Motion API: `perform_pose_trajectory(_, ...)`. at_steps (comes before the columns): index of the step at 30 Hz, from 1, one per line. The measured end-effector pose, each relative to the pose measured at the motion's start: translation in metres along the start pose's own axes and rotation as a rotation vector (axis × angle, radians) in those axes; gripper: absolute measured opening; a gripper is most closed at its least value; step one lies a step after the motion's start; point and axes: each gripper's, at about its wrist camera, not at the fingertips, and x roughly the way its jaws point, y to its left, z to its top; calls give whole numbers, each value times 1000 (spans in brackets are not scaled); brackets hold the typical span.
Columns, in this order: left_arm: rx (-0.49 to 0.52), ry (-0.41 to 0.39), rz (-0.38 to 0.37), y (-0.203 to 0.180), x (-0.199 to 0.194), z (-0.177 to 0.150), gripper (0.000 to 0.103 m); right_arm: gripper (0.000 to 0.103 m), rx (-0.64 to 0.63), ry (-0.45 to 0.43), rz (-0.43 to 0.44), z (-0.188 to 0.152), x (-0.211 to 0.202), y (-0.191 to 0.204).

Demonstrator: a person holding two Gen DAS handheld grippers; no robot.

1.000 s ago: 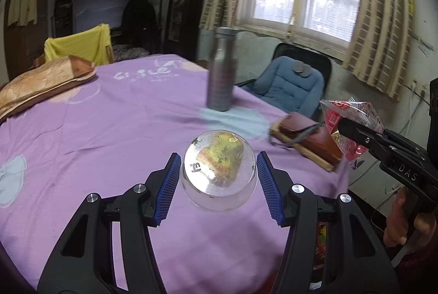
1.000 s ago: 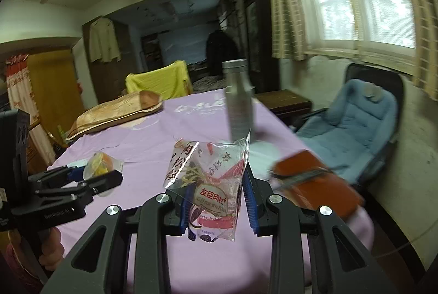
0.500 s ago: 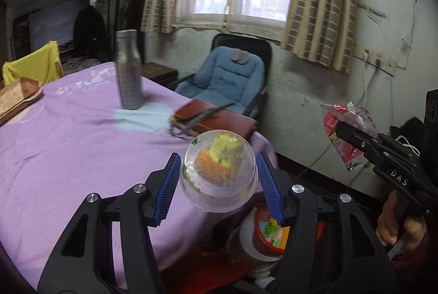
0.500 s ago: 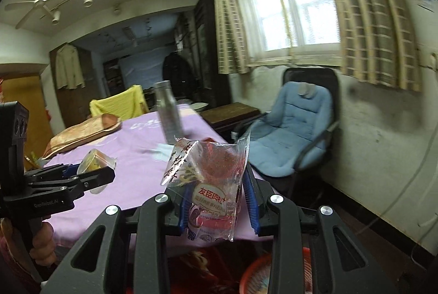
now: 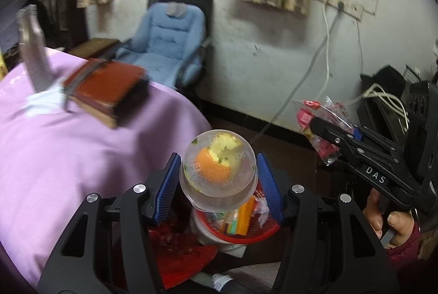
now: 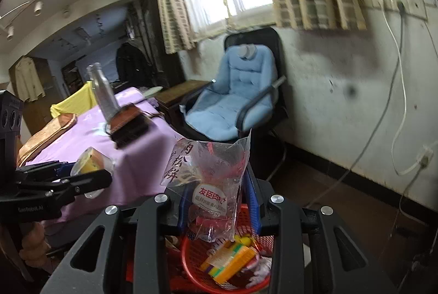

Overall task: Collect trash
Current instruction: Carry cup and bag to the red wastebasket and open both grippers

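A clear plastic cup (image 5: 218,175) with orange peel inside sits clamped between the left gripper (image 5: 217,179) jaws, held over the red trash basket (image 5: 247,235) on the floor. To its right, the right gripper (image 6: 217,198) pinches a crinkled snack wrapper (image 6: 212,184) above the same basket. Left lies the purple-clothed table (image 5: 68,146), carrying a brown book (image 5: 105,91) and metal bottle (image 5: 34,53).

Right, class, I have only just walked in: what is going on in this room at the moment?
A person is collecting trash with two handheld grippers. The left gripper is shut on a clear plastic cup holding fruit peel. The right gripper is shut on a snack wrapper. Both are held off the purple-covered table, over a red waste basket on the floor that already holds rubbish. Neither piece has been dropped in yet.
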Motion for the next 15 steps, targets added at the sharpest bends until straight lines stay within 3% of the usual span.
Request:
perform_pose_trajectory(9, 47, 124, -88, -27, 67, -6, 59, 34, 93, 47, -35, -17, 21, -40)
perform_pose_trajectory(11, 48, 125, -76, -28, 71, -7, 78, 34, 103, 56, -34, -21, 24, -44)
perform_pose_trajectory(15, 51, 98, -38, -26, 61, -10, 84, 34, 108, 65, -25, -28, 27, -46)
